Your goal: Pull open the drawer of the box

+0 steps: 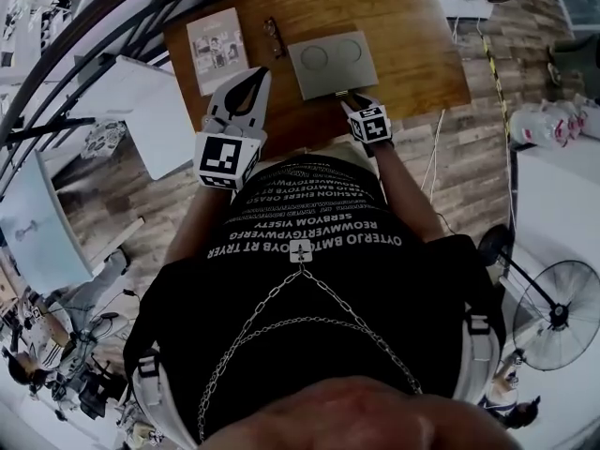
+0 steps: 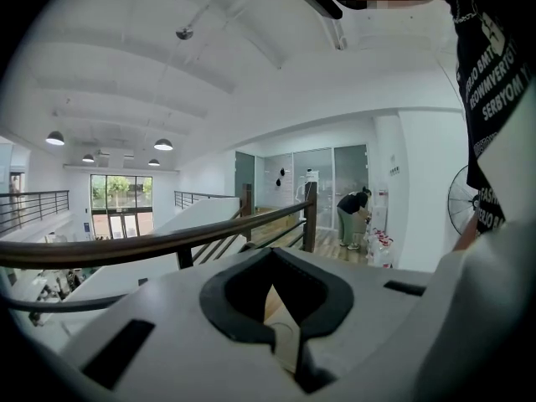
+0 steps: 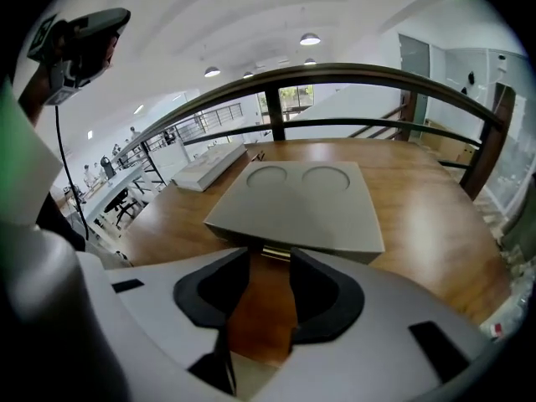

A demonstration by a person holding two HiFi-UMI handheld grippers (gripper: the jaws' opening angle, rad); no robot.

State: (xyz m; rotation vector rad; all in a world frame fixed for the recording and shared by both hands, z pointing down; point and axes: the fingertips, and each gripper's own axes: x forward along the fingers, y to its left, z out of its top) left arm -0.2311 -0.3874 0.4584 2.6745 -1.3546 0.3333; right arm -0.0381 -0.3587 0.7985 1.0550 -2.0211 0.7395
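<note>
The right gripper [image 3: 268, 262] has its fingers spread and empty, aimed at the small brass-coloured pull tab [image 3: 275, 253] on the front of the flat grey box with two round lid recesses [image 3: 301, 212], which lies by the near edge of the brown wooden table [image 3: 435, 216]. The left gripper [image 2: 270, 256], tips together and empty, hangs left of it. The box looks light and likely to slide, so the thin tab wants a square pinch.

Flat grey box [image 3: 301, 203], two round recesses on top, lying on wooden counter [image 3: 435, 216] just ahead of right hand-held gripper [image 3: 270, 256]; drawer [image 3: 251, 243] closed, brass pull [image 3: 276, 253] facing it.
</note>
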